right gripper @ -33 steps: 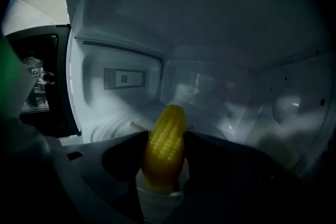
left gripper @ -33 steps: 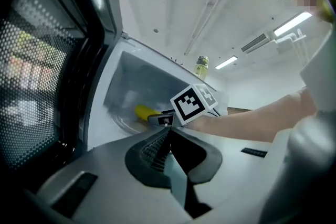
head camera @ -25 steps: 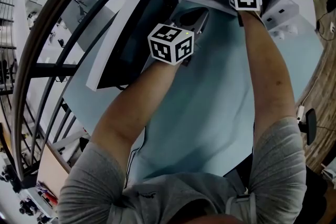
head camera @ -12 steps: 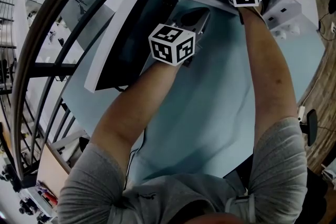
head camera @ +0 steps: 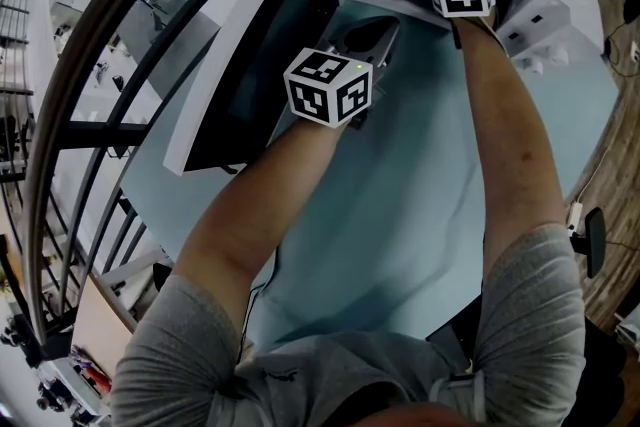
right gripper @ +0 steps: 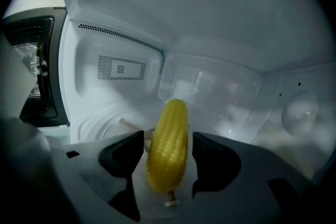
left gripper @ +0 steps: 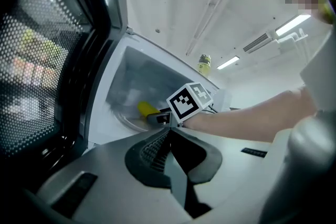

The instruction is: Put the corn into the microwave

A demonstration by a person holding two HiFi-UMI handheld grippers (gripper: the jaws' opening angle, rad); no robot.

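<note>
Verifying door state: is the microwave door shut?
No, the microwave door stands swung open at the left, leaving the cavity with the corn exposed.

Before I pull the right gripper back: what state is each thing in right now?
microwave door, open.
corn, inside the microwave, between the right jaws, not gripped.
right gripper, open; its jaws have just been opening.
left gripper, shut, nothing between the jaws.
</note>
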